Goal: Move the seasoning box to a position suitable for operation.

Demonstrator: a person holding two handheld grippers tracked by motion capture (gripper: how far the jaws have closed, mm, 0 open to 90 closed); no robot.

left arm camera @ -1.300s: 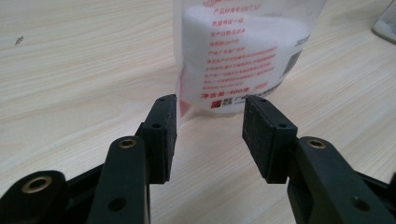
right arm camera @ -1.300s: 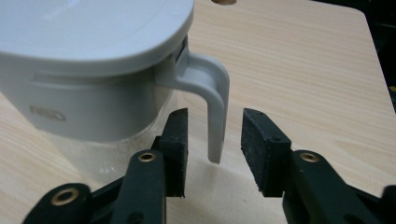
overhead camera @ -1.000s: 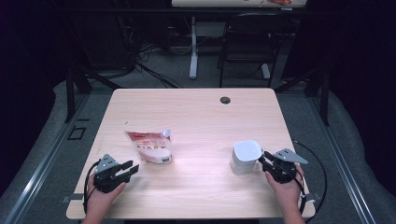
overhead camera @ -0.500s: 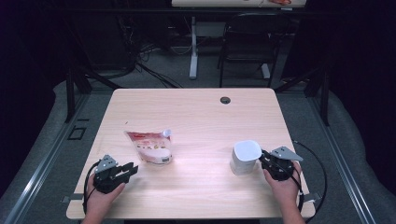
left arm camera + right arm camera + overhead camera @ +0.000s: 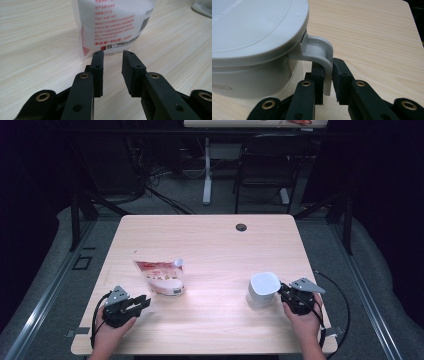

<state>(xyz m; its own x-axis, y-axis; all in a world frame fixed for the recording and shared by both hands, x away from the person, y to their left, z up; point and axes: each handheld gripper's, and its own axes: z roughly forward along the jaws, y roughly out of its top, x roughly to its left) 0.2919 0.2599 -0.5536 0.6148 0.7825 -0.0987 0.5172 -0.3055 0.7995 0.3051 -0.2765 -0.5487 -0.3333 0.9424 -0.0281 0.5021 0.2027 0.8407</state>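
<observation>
The right gripper [image 5: 327, 72] has just been closing, and its jaws now pinch the handle [image 5: 322, 53] of the white lidded container [image 5: 262, 290] just ahead. The left gripper [image 5: 112, 58] has also been narrowing, with nothing between its jaws; the pouch [image 5: 112, 23] lies just beyond its tips on the table [image 5: 215, 240].
</observation>
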